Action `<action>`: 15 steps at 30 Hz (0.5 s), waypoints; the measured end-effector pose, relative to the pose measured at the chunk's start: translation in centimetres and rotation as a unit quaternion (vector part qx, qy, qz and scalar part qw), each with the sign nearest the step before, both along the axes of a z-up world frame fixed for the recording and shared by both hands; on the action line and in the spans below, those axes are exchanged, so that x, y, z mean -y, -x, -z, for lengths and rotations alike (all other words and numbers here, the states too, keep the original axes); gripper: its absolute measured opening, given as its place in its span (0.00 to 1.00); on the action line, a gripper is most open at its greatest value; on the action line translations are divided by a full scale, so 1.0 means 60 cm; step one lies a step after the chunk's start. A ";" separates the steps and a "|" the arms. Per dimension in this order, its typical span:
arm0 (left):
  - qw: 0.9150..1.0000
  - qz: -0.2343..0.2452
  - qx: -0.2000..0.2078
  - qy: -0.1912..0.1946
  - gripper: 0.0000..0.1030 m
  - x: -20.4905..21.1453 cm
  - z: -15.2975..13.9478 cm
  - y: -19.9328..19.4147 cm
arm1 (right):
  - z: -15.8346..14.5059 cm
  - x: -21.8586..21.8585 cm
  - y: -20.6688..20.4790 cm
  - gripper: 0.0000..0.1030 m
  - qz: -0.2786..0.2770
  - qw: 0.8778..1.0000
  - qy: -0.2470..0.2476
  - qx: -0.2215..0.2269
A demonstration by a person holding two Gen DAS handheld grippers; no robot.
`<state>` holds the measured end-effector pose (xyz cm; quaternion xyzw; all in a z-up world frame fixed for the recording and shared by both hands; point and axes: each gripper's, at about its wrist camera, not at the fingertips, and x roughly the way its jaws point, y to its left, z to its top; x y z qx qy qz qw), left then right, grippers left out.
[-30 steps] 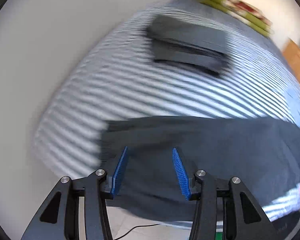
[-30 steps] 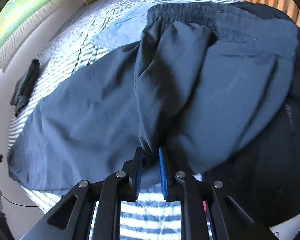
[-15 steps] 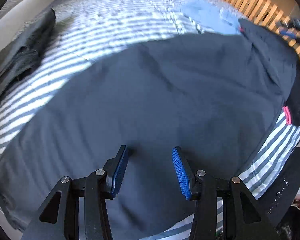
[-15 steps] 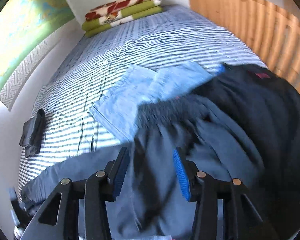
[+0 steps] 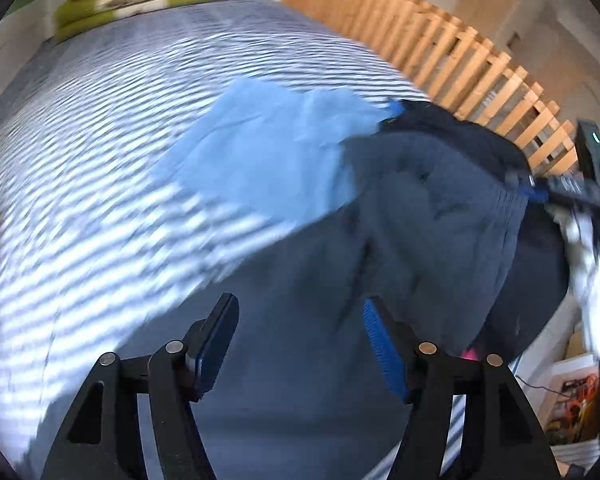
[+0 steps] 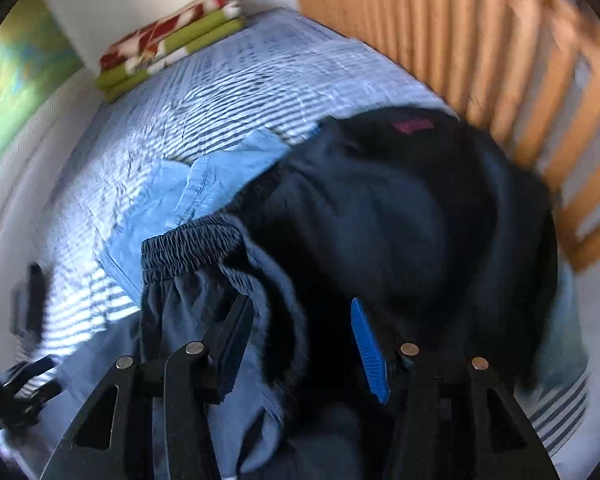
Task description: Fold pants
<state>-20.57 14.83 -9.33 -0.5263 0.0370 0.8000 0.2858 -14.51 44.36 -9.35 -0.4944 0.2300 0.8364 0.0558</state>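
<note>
Dark blue pants [image 5: 412, 240] lie spread on a striped bed [image 5: 120, 128], a light blue garment [image 5: 268, 152] at ten o'clock and a black garment [image 6: 400, 208] overlapping their waistband. Left claw [image 5: 298, 340] and right claw [image 6: 300, 340] hover above, jaws opening, gripping nothing.

No text is legible; the black garment's [image 6: 400, 200] pink label [image 6: 414, 125] is blurred.

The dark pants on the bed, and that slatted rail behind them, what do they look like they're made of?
The dark pants look like thin, matte woven cloth, perhaps a light synthetic: they drape in soft folds, and the waistband is gathered elastic. The exact fibre cannot be told. The slatted rail looks like pale, unpainted wood, maybe pine: warm honey colour, flat upright slats with gaps between them.
</note>
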 end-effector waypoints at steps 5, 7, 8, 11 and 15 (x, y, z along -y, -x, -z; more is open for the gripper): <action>0.999 -0.012 0.032 -0.023 0.74 -0.115 0.028 0.093 | -0.003 0.011 -0.037 0.50 -0.027 0.998 0.048 -0.023; 0.999 -0.021 0.028 -0.011 0.79 -0.139 0.045 0.117 | -0.003 0.023 -0.043 0.51 -0.041 0.997 0.058 -0.027; 0.999 -0.027 0.030 -0.004 0.79 -0.151 0.058 0.133 | -0.003 0.031 -0.044 0.52 -0.050 0.997 0.057 -0.027; 0.997 -0.061 0.050 -0.018 0.79 -0.157 0.092 0.165 | 0.010 0.058 -0.028 0.53 -0.063 0.998 -0.005 -0.012; 0.993 -0.076 0.081 -0.044 0.30 -0.171 0.118 0.193 | 0.038 0.064 -0.007 0.49 -0.057 0.998 -0.037 0.008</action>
